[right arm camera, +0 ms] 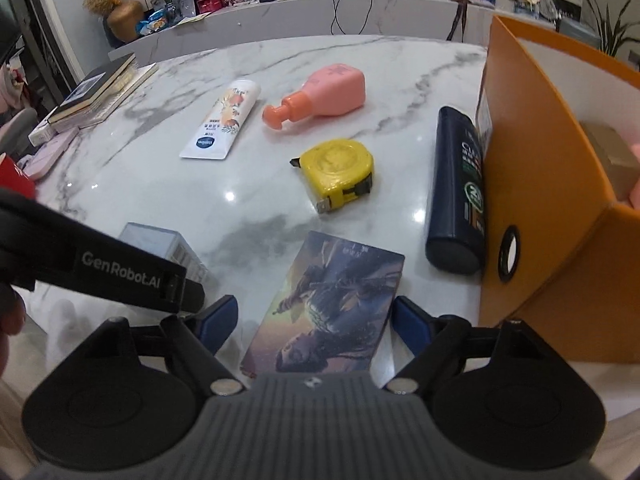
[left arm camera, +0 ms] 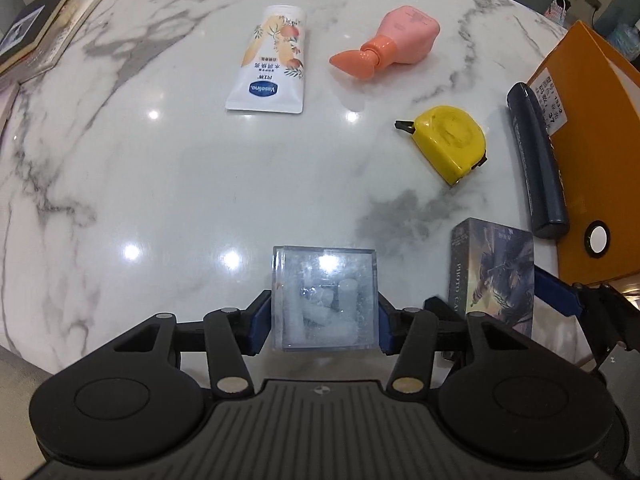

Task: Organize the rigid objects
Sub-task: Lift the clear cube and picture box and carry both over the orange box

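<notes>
Clear acrylic, the small square box point(left arm camera: 325, 298) held white pieces inside and sat clamped between the left gripper point(left arm camera: 323, 320) pads near the marble table point(left arm camera: 180, 184) edge. The right gripper point(right arm camera: 316, 320) straddled the illustrated card box point(right arm camera: 332, 300), its pads not pressing. The tall orange cardboard bin point(right arm camera: 540, 200) held a tan box point(right arm camera: 612, 160); open marble lay ahead.

Card box point(right arm camera: 332, 304) seemingly untouched between right claw point(right arm camera: 316, 320) pads.
</notes>
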